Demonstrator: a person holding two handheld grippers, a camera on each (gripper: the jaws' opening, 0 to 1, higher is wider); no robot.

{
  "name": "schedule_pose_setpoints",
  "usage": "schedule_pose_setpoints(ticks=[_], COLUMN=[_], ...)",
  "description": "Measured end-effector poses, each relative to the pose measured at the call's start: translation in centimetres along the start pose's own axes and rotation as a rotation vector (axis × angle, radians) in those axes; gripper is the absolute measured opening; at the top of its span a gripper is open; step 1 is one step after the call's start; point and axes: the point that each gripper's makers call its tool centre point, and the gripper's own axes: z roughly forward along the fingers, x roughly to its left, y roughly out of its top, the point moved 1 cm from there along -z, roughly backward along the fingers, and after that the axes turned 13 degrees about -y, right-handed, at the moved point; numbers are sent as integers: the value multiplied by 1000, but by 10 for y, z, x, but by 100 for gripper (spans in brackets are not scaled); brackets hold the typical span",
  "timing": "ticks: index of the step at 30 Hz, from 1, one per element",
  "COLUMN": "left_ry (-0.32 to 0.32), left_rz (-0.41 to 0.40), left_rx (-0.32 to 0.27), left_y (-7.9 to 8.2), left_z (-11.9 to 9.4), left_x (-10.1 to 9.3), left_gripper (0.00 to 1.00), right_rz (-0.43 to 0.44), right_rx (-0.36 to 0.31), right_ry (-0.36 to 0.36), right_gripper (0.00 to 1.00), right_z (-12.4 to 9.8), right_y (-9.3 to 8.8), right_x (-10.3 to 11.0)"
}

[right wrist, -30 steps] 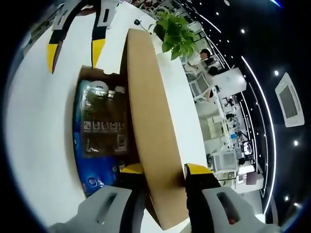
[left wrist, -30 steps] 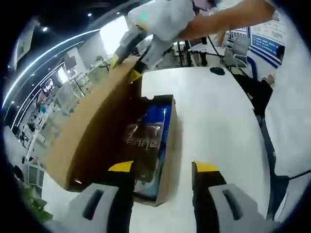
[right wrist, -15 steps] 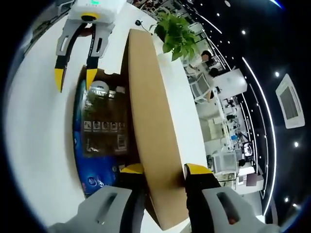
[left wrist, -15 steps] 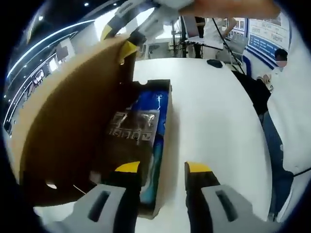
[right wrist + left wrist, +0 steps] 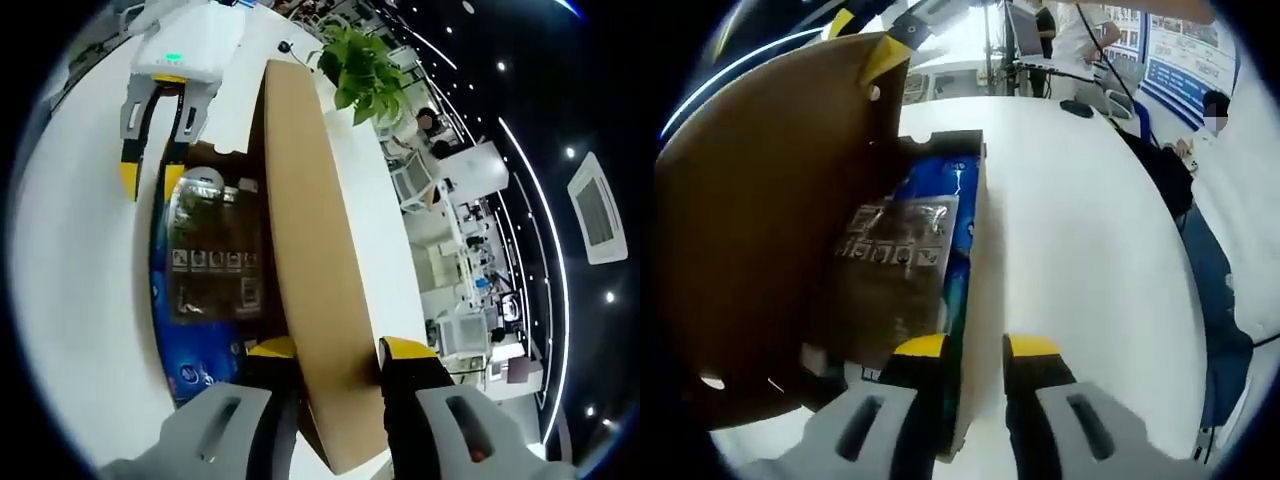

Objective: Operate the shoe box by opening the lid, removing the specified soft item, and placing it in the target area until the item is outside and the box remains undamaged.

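Shoe box stands open on the white bench, the soft pack is inside it.

The right gripper (image 5: 332, 352) holds the raised cardboard lid (image 5: 310, 250) between its fingers. The left gripper (image 5: 975, 346) has its yellow-tipped fingers narrow, one on each side of the near wall of the shoe box (image 5: 973, 260); I cannot tell if they pinch it. The blue soft pack (image 5: 200, 275) lies flat inside the box. A green plant (image 5: 362, 70) stands on the bench (image 5: 1090, 250) past the lid.
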Motion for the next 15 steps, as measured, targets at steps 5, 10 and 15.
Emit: schedule_pose_setpoints(ticks=[5, 10, 15], left_ry=[-8, 6, 12], left_rz=[21, 23, 56], left_rx=[53, 62, 72], left_y=[-6, -7, -9], left_z=[7, 10, 11], left_x=[0, 6, 7], left_gripper=[13, 6, 2], right_rz=[-5, 3, -10], right_rx=[1, 1, 4], right_ry=[0, -7, 6], right_gripper=[29, 29, 29], right_z=[0, -2, -4], right_y=[0, 0, 0], right_x=[0, 2, 4])
